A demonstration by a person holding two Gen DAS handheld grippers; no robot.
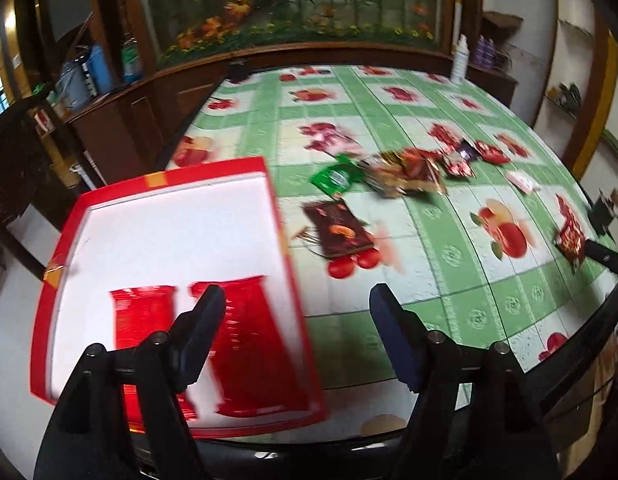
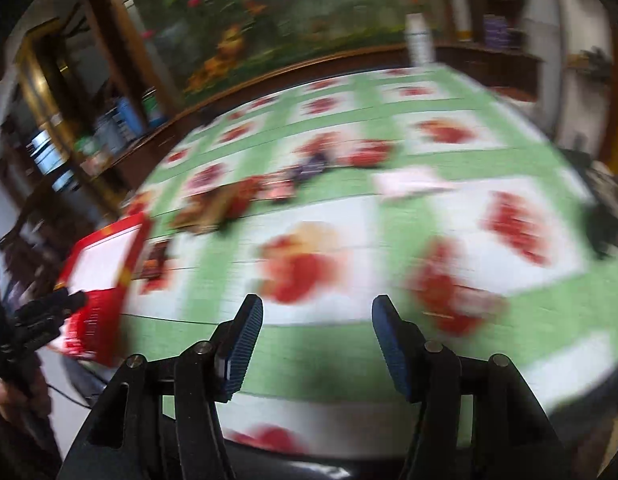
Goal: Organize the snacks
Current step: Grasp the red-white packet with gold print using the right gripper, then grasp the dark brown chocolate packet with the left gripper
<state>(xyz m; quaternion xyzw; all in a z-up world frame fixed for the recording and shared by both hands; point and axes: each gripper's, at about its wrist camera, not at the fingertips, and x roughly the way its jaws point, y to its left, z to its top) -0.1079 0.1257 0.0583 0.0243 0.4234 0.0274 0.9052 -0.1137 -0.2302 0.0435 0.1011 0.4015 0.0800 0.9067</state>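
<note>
Left wrist view: left tool point(image 1: 297, 300) wide, nothing between its pads, over the near edge of the bench point(image 1: 449, 312). Red box point(image 1: 269, 184), white inside, near left, holding two red packets point(image 1: 245, 344). Brown packet point(image 1: 339, 230) just right of the box; mixed snack pile point(image 1: 405, 172) farther off.

Right wrist view, blurred: right tool point(image 2: 317, 316) wide, empty, above the bench; red box at left edge.
</note>
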